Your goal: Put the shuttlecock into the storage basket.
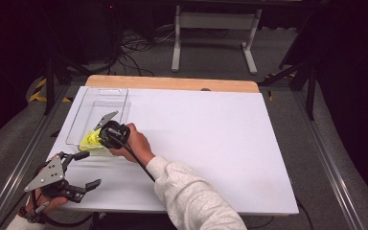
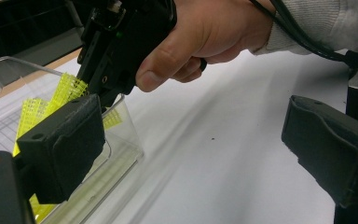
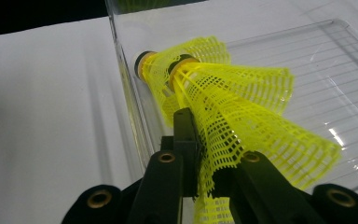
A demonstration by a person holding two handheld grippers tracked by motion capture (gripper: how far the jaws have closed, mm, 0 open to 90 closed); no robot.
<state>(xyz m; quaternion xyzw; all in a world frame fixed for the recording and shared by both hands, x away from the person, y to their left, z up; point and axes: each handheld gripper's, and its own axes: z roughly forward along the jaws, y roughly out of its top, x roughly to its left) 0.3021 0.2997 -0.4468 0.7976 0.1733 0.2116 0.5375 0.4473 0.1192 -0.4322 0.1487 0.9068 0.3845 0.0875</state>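
The left gripper (image 1: 79,171) hangs at the near left corner of the white table (image 1: 211,143), its 2 jaws spread wide with nothing between them; it sits just outside the near end of the clear plastic tray (image 1: 79,112) and points roughly toward it. Moving right, the tray holds 2 yellow mesh shuttlecocks (image 3: 214,88) lying in its near end, stacked one into the other, their dark-banded heads pressed toward the tray's wall and their skirts flaring back toward the tool. The right gripper (image 3: 204,161) reaches down into that same end; its jaws are pinched on the mesh skirt of the nearer shuttlecock, so the grip is on the rim of the cone, not the head. The long axis of the pair runs away from the jaws, straight along the gripper's own line. The right hand (image 1: 136,143) is plainly the nearer one; any lift likely has to clear the tray wall just beside the heads.
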